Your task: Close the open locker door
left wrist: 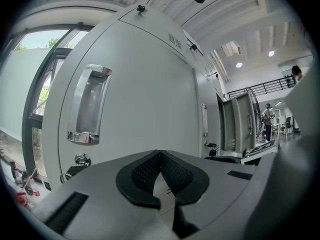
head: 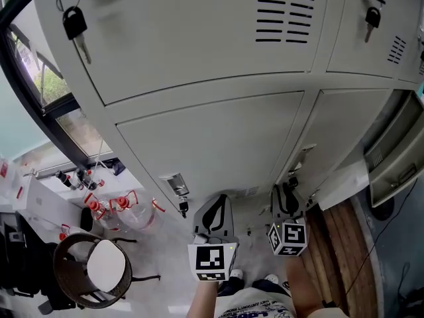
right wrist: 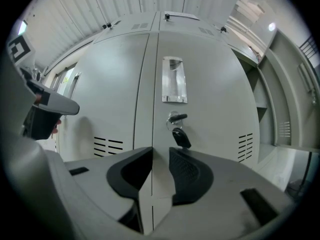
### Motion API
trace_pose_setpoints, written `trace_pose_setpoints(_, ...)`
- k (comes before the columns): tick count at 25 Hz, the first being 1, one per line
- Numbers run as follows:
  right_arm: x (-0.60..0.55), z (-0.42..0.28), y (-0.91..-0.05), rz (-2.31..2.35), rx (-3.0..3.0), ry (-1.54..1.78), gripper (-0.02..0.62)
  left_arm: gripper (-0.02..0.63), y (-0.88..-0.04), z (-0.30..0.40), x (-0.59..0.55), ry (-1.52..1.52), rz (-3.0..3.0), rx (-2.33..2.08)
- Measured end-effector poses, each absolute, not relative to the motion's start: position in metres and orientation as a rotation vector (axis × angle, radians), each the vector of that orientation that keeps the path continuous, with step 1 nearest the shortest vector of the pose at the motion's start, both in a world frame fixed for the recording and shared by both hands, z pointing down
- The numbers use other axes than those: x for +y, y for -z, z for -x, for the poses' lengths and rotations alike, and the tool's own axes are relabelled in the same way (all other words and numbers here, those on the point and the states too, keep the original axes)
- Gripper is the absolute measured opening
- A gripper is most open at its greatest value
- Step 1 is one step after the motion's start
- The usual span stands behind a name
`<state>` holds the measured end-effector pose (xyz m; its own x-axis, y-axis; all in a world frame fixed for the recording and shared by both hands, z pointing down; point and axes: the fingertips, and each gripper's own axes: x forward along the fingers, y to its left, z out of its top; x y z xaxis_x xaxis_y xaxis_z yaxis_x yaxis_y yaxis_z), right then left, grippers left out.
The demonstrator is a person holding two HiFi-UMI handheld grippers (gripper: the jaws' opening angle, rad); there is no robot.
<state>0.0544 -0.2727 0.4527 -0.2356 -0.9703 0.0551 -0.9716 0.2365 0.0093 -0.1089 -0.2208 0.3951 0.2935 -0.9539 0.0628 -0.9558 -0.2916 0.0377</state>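
A bank of grey lockers (head: 212, 131) fills the head view. At its right one locker door (head: 396, 154) stands swung out; the open compartment (right wrist: 272, 109) with shelves shows at the right of the right gripper view. My left gripper (head: 213, 204) (left wrist: 160, 154) faces a closed door with a recessed handle (left wrist: 90, 106), its jaws shut tip to tip on nothing. My right gripper (head: 286, 194) (right wrist: 161, 156) points at a closed door with a handle (right wrist: 174, 80) and a key (right wrist: 177, 119) in the lock; its jaws are open with nothing between them.
Keys hang from upper locker doors (head: 76, 25) (head: 372, 15). A round stool (head: 93, 270) and red-capped bottles (head: 112, 207) stand on the floor at the left by a window. Wooden boards (head: 338, 244) lie at the right. People (left wrist: 268, 116) stand far off.
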Motion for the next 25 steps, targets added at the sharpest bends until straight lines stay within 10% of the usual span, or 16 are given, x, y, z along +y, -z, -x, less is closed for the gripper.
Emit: trace_pose_setpoints(25,-0.249,-0.045,-0.451,-1.877,-2.467,-0.067,0.029,0.005,-0.394,0.095,-0.217,-0.045,-2.521,-1.765)
